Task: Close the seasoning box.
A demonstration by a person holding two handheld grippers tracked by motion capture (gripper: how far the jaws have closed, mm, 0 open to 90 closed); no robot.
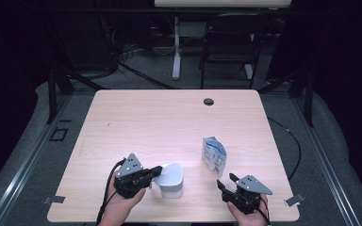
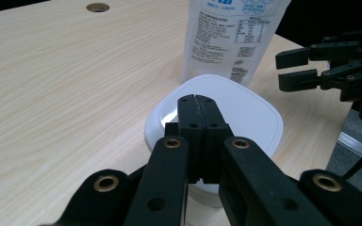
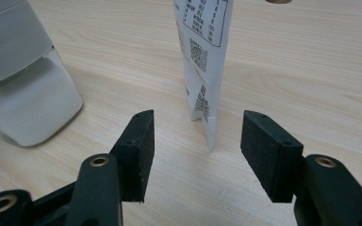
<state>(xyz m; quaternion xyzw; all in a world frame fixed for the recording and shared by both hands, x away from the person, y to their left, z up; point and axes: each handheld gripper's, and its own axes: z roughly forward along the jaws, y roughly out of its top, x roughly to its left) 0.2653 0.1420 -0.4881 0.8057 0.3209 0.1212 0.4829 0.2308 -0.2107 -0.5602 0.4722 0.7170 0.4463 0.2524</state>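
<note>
- Left gripper (image 1: 157, 171) pressed together, nothing between, tips over the lid of the white container (image 1: 170, 180); same in left gripper view: left gripper (image 2: 198, 101) above white container (image 2: 226, 113).
- White container standing at near-centre of wooden tabletop (image 1: 160, 117), close to front edge.
- Right gripper (image 1: 223, 184) spread apart, holding nothing, low over tabletop at front right.
- White printed pouch (image 1: 214, 155) upright, right of container, just beyond right gripper.
- Right gripper view: pouch (image 3: 205, 56) ahead of the gap between spread pads (image 3: 141, 141), not touched; container (image 3: 23, 84) off to the left.
</note>
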